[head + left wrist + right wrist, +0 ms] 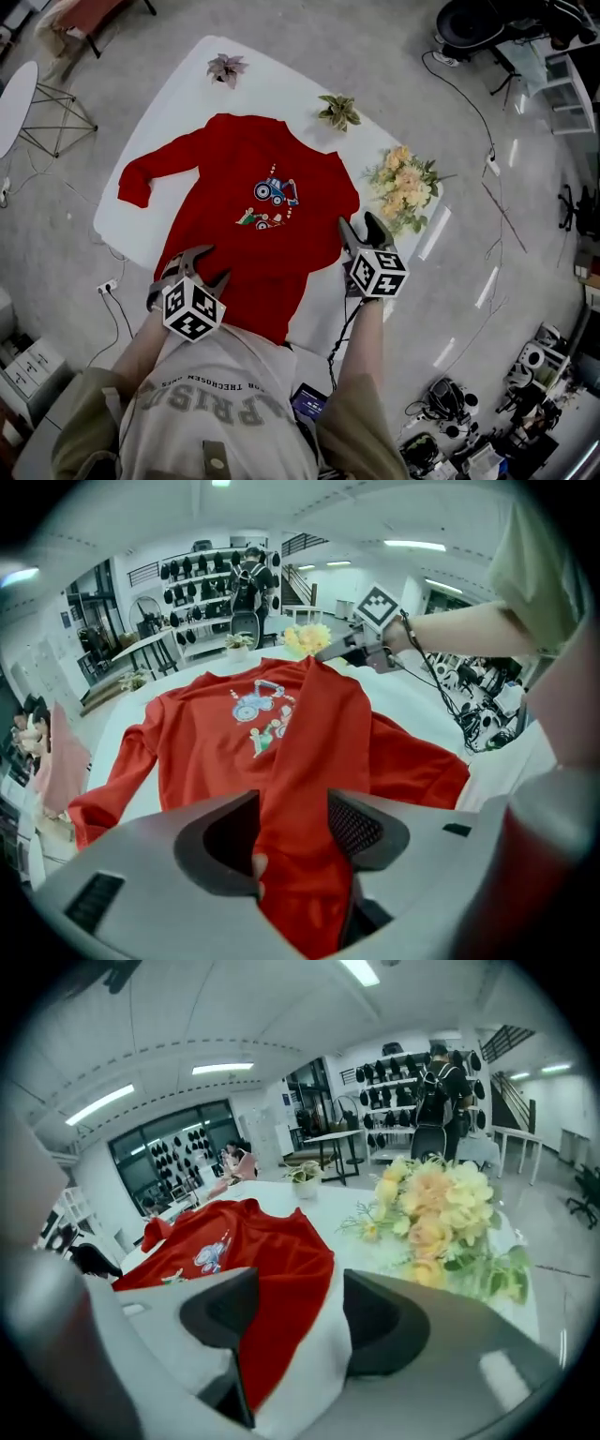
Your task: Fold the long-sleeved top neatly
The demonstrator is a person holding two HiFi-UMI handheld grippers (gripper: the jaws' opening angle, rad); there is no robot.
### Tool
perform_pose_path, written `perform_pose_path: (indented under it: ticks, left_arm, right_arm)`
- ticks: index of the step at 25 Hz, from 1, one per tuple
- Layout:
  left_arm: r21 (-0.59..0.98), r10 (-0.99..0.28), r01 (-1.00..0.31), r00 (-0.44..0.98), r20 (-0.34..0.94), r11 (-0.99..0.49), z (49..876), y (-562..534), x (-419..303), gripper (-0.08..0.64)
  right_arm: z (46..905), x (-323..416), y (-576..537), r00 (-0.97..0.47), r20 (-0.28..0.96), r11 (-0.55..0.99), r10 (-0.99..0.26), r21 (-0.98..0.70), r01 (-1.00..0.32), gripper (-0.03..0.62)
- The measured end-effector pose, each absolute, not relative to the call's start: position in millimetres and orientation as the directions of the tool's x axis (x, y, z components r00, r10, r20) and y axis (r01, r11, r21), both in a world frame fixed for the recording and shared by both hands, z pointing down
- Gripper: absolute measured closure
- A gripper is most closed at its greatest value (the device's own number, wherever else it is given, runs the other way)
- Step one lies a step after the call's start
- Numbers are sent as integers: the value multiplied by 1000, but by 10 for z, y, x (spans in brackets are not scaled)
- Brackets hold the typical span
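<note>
A red long-sleeved top (272,234) with a tractor print lies face up on the white table (187,84). One sleeve (141,178) stretches out to the left. The other sleeve (314,733) is folded in a long strip across the body. My left gripper (204,265) is at the hem's left corner, and that strip's end runs loosely between its parted jaws (292,822). My right gripper (364,228) hovers at the top's right shoulder edge, open and holding nothing. Red cloth (272,1241) and bare table show below its jaws (300,1312).
A bouquet of pale flowers (403,187) lies on the table just right of my right gripper. Two small potted plants (227,67) (339,111) stand beyond the collar. Cables trail on the floor (112,286) by the table's near edge. Chairs and gear ring the room.
</note>
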State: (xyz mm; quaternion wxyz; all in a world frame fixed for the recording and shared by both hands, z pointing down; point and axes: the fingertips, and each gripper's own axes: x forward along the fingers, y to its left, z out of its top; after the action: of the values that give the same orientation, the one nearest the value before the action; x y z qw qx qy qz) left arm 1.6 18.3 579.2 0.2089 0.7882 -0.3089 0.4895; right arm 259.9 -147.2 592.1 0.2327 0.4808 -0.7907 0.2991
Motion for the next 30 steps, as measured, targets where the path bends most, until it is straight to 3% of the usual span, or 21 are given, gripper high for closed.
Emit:
perform_pose_path:
  ticks: [2,5,9,13,17,22,23,24,30]
  left_arm:
    - [36,-256,-687,318,913,-725,5864,243,57,334]
    - [62,-230,-698,317,920,-713,5933,311,90,334]
    - [68,-229,-722,306,924,-689,6041,343,77,333]
    - [68,-228,-730,299,927,-680,6109,322,101,333]
    - [51,-285,-751,312,906,-659,5991,298,60,310]
    - [43,-394,-794,347,851,-606,5700,303,-199,299]
    - [39,-407,-797,350,844,-603,5656,322,-283,299]
    - [37,-418,-798,354,836,-601,5614,351,-371,299]
    - [25,-479,-793,393,785,-609,5382,579,-1071,299]
  right_arm:
    - [6047,2505,-1535,-424,661,366,-619,-235,-901,357]
    - [5993,2458,-1628,-409,616,369,-673,-200,-908,560]
    - [5991,2480,-1736,-331,601,377,-728,-52,-925,560]
    - [6142,2502,-1764,-246,669,384,-701,63,-921,516]
    - [5855,2631,-1677,-303,616,334,-728,-68,-940,367]
    - [5156,2717,-1136,-324,521,288,-790,-150,-946,361]
    - [5049,2654,-971,-338,514,292,-788,-171,-941,270]
    - [4951,2580,-795,-347,509,296,-788,-182,-938,245]
    - [4471,1968,219,-248,452,250,-857,-56,-967,245]
